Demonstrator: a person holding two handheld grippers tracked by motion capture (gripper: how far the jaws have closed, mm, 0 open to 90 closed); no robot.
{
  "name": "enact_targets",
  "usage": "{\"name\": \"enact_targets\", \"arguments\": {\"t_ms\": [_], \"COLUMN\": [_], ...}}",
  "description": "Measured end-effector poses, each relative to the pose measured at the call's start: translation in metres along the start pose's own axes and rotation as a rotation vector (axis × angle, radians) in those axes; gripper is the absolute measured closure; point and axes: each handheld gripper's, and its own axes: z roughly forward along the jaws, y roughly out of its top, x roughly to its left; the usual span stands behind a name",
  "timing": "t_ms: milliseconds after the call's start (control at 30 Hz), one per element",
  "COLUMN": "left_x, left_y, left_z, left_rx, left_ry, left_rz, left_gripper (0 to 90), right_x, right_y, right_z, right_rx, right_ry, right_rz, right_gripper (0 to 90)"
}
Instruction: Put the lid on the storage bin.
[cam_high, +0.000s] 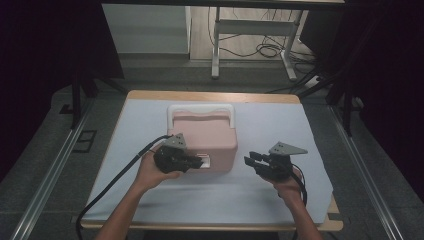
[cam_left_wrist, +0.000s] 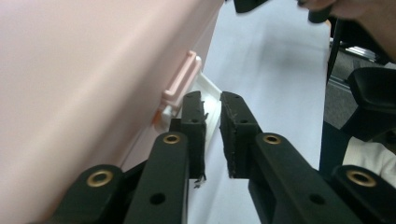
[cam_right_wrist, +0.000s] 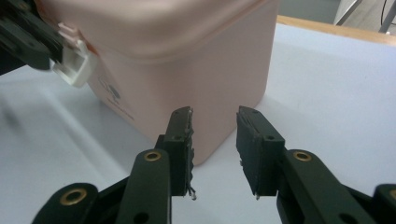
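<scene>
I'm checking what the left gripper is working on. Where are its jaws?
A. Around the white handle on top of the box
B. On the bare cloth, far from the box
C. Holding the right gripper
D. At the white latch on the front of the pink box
D: the left gripper has its jaws at the white latch on the front of the pink box, with the latch swung outward.

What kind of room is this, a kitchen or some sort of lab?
Probably a lab or recording studio, not a kitchen. A small table under a white sheet stands between dark curtains, loose cables lie on the floor behind, and a person works a pink box with handheld grippers.
</scene>
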Motion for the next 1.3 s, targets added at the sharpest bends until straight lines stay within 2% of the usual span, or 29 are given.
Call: {"name": "enact_targets", "arguments": {"t_ms": [100,200,267,400,500,733,800,833,900,1033,1300], "left_x": [-0.002,-0.004,-0.004,-0.006,-0.004,0.005,0.01,0.011,0.014,0.017,0.019], "left_y": [-0.002,-0.01,-0.017,-0.037,-0.055,-0.088,-0.094,-0.097,-0.103,-0.117,-0.12], "left_z": [-0.014,-0.028,-0.036,-0.05,-0.056,-0.054,-0.051,-0.05,-0.048,-0.043,-0.042], "left_rx": [-0.032,-0.063,-0.08,-0.097,-0.106,-0.088,-0.048,-0.047,-0.048,-0.022,-0.029], "left_ry": [0.045,0.085,0.109,0.168,0.202,0.255,0.285,0.292,0.291,0.317,0.333], "left_rz": [0.003,-0.001,-0.012,-0.04,-0.084,-0.15,-0.154,-0.161,-0.18,-0.206,-0.212], "left_gripper": [74.2,70.6,68.4,63.9,60.4,58.4,57.7,57.5,57.2,56.2,54.6], "right_x": [-0.002,-0.003,-0.005,-0.01,-0.014,-0.027,-0.03,-0.033,-0.036,-0.041,-0.045], "right_y": [-0.01,-0.017,-0.021,-0.027,-0.031,-0.04,-0.043,-0.045,-0.048,-0.054,-0.056], "right_z": [0.002,0.003,0.002,-0.001,-0.004,-0.008,-0.009,-0.009,-0.009,-0.009,-0.015], "right_rx": [0.004,0.044,0.06,0.078,0.083,0.1,0.11,0.116,0.125,0.144,0.126], "right_ry": [-0.008,-0.037,-0.038,-0.057,-0.07,-0.114,-0.129,-0.136,-0.146,-0.168,-0.183], "right_rz": [0.003,-0.026,-0.036,-0.042,-0.04,-0.025,-0.023,-0.017,-0.009,-0.002,0.017], "right_gripper": [64.7,62.4,60.7,57.8,55.5,52.6,52.0,51.5,50.5,49.1,49.0]}}
